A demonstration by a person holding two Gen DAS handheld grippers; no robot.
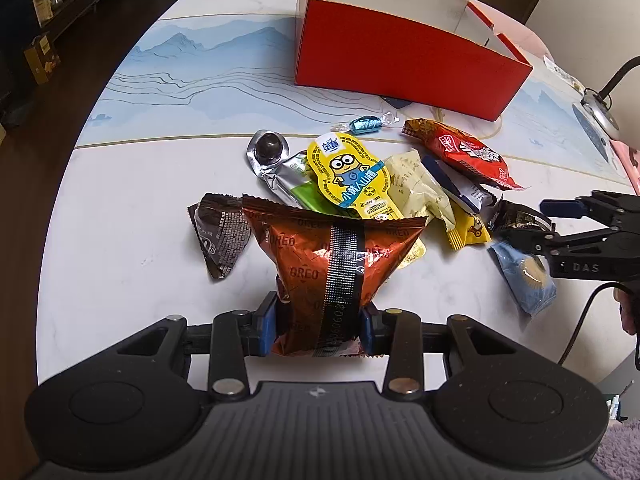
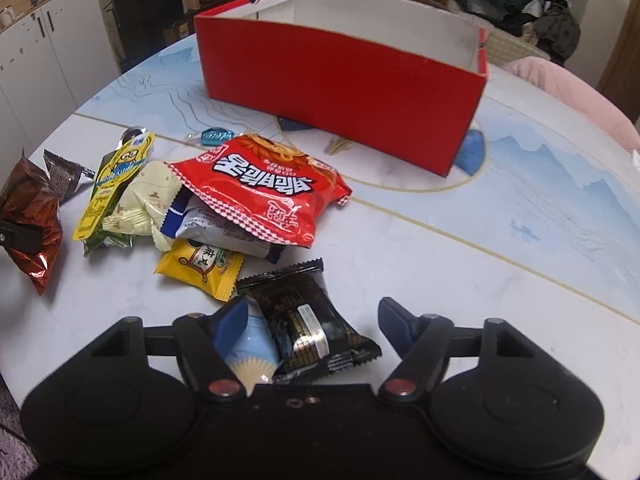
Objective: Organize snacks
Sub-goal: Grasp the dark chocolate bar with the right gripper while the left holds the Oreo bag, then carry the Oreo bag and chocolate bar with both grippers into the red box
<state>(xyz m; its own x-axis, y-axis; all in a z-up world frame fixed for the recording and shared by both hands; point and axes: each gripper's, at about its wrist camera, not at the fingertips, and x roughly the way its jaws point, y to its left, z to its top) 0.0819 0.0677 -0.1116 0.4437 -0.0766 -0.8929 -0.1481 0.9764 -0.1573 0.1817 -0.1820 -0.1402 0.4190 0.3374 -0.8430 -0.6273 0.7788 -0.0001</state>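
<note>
My left gripper point(image 1: 320, 326) is shut on a brown Oreo packet point(image 1: 332, 260), which also shows at the left edge of the right wrist view point(image 2: 30, 216). My right gripper point(image 2: 312, 320) is open, its fingers on either side of a black snack packet point(image 2: 312, 324) on the table, with a light blue packet point(image 2: 250, 348) beside it. A pile of snacks lies on the table: a red noodle bag point(image 2: 260, 188), a yellow Minions packet point(image 1: 352, 172), a cream packet point(image 2: 144, 204), a small yellow packet point(image 2: 200, 268). The open red box point(image 2: 340, 92) stands behind the pile.
The white table has blue mountain art point(image 1: 200, 68). A blue wrapped candy point(image 1: 366, 123), a foil-sealed chocolate ball point(image 1: 268, 150) and a dark brown packet point(image 1: 220, 236) lie near the pile. A desk lamp base point(image 1: 600, 112) stands at the right. A pink chair point(image 2: 568, 92) sits behind the table.
</note>
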